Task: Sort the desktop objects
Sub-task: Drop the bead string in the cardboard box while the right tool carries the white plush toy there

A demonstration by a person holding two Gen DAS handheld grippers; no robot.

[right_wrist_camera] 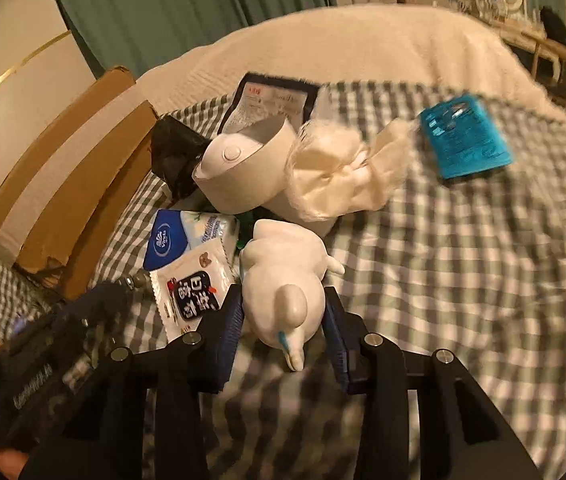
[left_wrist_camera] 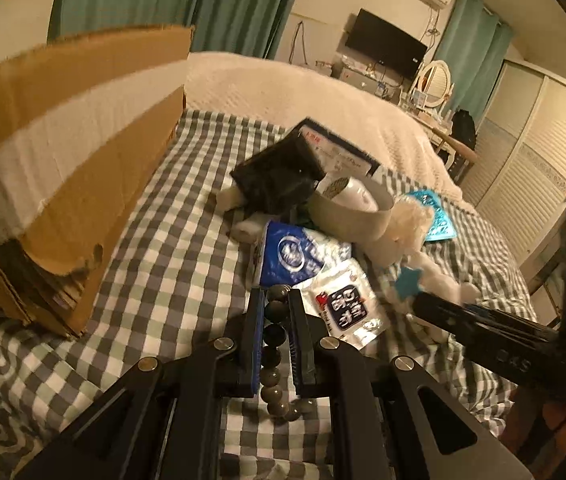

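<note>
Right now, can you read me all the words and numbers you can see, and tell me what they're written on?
"Vinda": beside the round logo on the blue tissue pack.
Large white Chinese characters on a dark patch: white sachet; too blurred to read for sure.
Red heading and small print: black-framed card; too small to read.
Print on the teal packet: blurred, unreadable.
Embossed marks on the right gripper body: too dim to read.
</note>
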